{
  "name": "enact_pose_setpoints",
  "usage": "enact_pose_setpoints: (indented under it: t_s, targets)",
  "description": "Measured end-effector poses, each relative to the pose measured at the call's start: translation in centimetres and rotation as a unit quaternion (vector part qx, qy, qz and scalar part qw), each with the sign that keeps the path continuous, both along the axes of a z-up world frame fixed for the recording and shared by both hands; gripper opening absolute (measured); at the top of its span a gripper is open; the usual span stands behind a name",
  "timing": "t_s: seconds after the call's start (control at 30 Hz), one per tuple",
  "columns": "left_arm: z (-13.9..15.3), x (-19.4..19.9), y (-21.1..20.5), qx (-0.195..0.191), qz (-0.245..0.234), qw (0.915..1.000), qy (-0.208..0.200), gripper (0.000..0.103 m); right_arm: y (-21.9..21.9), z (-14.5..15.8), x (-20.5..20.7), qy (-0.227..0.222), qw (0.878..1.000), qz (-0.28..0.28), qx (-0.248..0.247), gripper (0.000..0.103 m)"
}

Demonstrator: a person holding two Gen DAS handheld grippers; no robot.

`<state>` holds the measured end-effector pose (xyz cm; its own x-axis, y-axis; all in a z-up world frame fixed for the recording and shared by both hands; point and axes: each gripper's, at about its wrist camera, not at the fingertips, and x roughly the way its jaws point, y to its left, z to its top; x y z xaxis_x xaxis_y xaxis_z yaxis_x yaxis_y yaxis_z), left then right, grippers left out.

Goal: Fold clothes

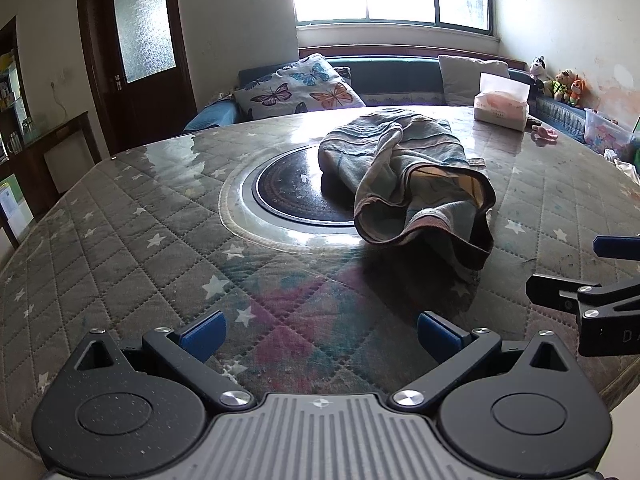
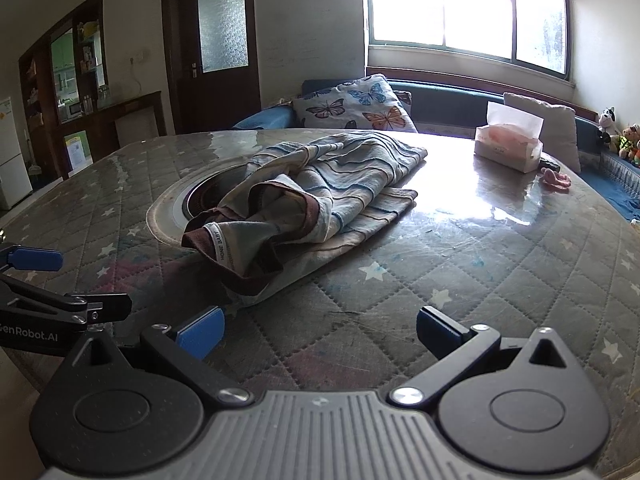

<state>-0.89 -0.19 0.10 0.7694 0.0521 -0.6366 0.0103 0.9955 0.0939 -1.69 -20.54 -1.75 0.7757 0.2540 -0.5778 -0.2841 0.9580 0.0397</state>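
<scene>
Blue pads on my left hand-held gripper [image 1: 318, 334] and right hand-held gripper [image 2: 318, 332] stand wide apart, both released and empty. The striped garment [image 2: 320, 204] lies crumpled mid-tabletop [image 1: 120, 240], partly over the round inset [image 1: 288, 188]. I risk pinching 2 layers at the bunched waistband. Only the right view shows its label.

Ahead of both pairs of blue-padded fingers [image 1: 204, 334] lies a garment [image 2: 320, 204] in pale grey-blue with thin darker blue and tan stripes and a dark maroon hem. Beneath the fingers, the table cover [image 1: 120, 216] is grey-green quilted diamonds scattered with white stars, with faded pink and teal blotches. Far beyond the fingertips, a white cushion [image 1: 298, 86] shows blue, orange and purple butterflies.
</scene>
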Motion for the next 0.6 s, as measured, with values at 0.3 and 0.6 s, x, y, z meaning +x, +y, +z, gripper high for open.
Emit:
enact_pose_setpoints:
  t_s: [0.3,0.6]
  targets:
    - [-0.15,0.04,-0.28,0.004,-0.003,1.0000,0.002,0.103,0.00,-0.11,-0.02,0.002,1.000,-0.002,0.001,0.103]
    - [-0.42,0.19,-0.43,0.006,-0.003,1.0000,0.006,0.103,-0.03,-0.30,0.16,0.006,1.000,-0.004,0.002,0.103]
